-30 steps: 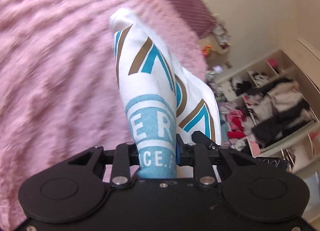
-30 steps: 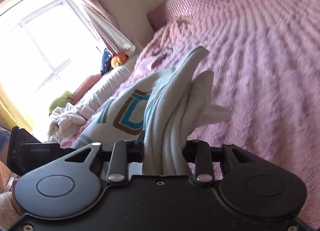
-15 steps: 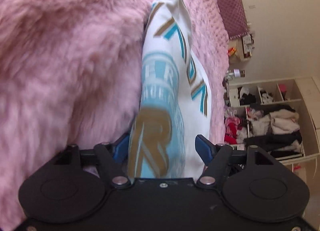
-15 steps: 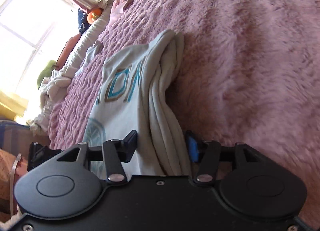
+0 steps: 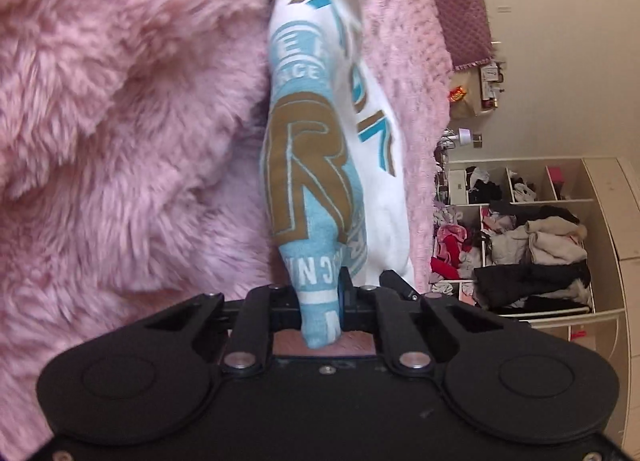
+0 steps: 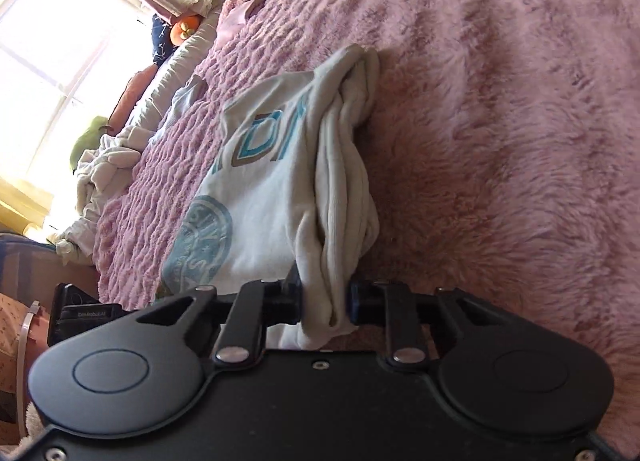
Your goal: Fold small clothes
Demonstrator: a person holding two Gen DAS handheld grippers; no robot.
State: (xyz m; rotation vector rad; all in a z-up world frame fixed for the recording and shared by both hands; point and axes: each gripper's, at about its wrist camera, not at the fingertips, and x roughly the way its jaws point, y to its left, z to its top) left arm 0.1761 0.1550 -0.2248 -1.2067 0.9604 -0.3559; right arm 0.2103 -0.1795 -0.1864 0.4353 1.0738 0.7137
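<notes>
Both grippers are clamped on the white shirt (image 5: pixel 384 197): the left gripper (image 5: pixel 320 297) on a bunched, printed edge, the right gripper (image 6: pixel 324 297) on a thick stack of folded layers. The shirt is laid against the pink bed cover (image 6: pixel 500 141). If either grip is released unevenly, the soft knit layers could be dragged by the shaggy, long-piled plush and the fold spoiled. Blue and tan lettering is printed on the cloth.
</notes>
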